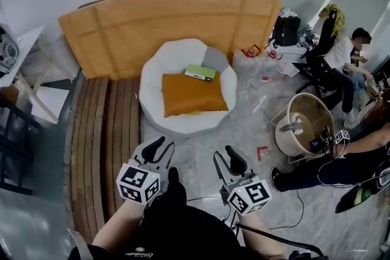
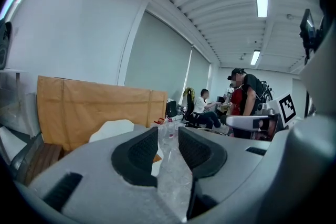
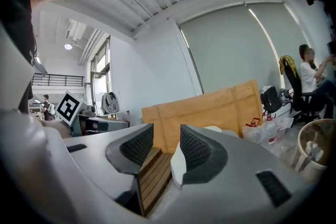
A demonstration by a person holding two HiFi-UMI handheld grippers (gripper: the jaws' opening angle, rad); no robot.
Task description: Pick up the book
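A thin green book (image 1: 200, 72) lies on the back of an orange cushion (image 1: 192, 94), which rests in a round white chair (image 1: 183, 123). My left gripper (image 1: 159, 148) and right gripper (image 1: 225, 160) hover side by side over the marble floor, short of the chair's front edge. Both are shut with nothing between the pads. In the left gripper view the left gripper (image 2: 168, 136) points past the chair's white rim (image 2: 110, 130) toward bottles and people. In the right gripper view the right gripper (image 3: 167, 139) frames the wooden slats (image 3: 152, 176). Neither gripper view shows the book.
An orange board (image 1: 177, 18) curves behind the chair. A wooden slatted platform (image 1: 100, 143) runs along the left. Water bottles (image 1: 256, 61) stand right of the chair, and a tan bucket (image 1: 304, 125), cables and a seated person (image 1: 347, 58) fill the right side.
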